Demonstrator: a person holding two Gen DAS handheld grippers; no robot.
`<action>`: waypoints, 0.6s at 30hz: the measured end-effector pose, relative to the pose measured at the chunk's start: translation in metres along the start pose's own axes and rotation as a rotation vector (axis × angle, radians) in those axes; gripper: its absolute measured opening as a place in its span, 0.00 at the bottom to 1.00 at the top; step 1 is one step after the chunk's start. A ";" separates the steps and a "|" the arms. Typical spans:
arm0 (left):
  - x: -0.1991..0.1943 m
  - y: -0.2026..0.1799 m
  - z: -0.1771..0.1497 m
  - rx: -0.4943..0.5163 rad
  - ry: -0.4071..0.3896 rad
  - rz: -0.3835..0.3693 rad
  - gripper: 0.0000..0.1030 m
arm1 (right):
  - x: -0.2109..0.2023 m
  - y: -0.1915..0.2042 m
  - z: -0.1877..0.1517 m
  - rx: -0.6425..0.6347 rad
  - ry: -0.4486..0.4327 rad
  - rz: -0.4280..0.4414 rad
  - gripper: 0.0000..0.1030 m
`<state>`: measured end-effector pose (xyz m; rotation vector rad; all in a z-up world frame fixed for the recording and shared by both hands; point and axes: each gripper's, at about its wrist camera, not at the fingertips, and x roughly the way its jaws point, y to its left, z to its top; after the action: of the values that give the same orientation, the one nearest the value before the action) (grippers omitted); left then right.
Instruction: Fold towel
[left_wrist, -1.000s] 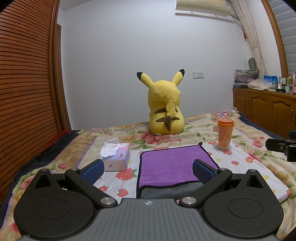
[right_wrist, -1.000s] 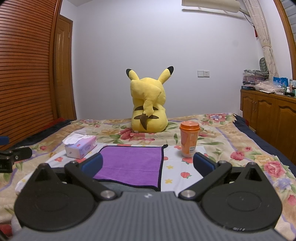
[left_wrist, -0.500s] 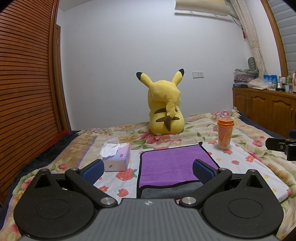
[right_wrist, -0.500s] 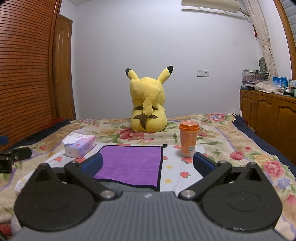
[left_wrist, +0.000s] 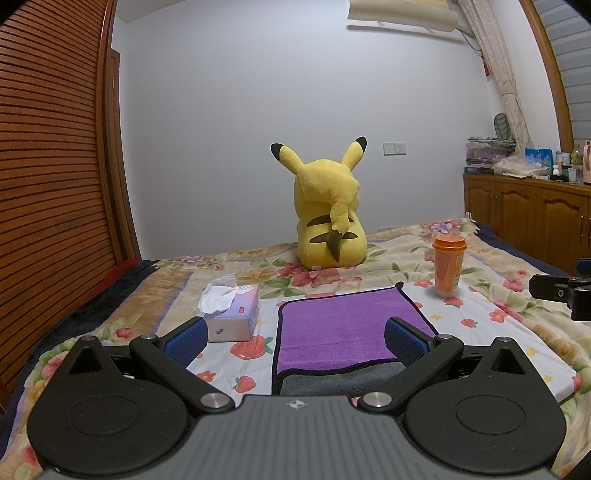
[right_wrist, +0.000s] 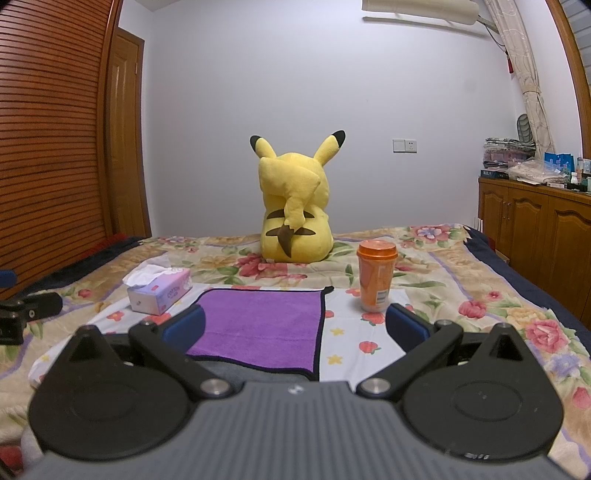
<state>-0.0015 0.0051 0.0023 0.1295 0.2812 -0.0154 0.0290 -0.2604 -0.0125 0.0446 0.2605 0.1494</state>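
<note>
A purple towel (left_wrist: 340, 325) with a dark edge lies flat on the bed, folded over so a grey underside strip (left_wrist: 332, 380) shows along its near edge; it also shows in the right wrist view (right_wrist: 266, 325). My left gripper (left_wrist: 295, 338) is open and empty, just in front of the towel's near edge. My right gripper (right_wrist: 295, 326) is open and empty, before the towel's near right corner. Each gripper shows at the edge of the other's view: the right gripper body (left_wrist: 557, 293) and the left gripper body (right_wrist: 26, 310).
A tissue box (left_wrist: 232, 314) lies left of the towel. An orange cup with lid (left_wrist: 447, 271) stands to its right. A yellow plush toy (left_wrist: 328, 221) sits behind it on the floral bedspread (left_wrist: 498, 310). Wooden cabinets (left_wrist: 528, 214) line the right wall.
</note>
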 end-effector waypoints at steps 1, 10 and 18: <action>0.000 0.000 0.000 0.000 0.000 -0.001 1.00 | 0.000 0.000 0.000 0.000 0.000 0.000 1.00; 0.005 -0.005 -0.004 0.009 0.018 -0.004 1.00 | 0.002 0.002 0.000 -0.001 0.007 0.003 1.00; 0.015 -0.007 -0.008 0.012 0.057 -0.021 1.00 | 0.012 -0.001 -0.010 -0.010 0.027 0.001 1.00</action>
<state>0.0109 -0.0012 -0.0101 0.1395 0.3395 -0.0345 0.0379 -0.2598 -0.0251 0.0327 0.2866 0.1527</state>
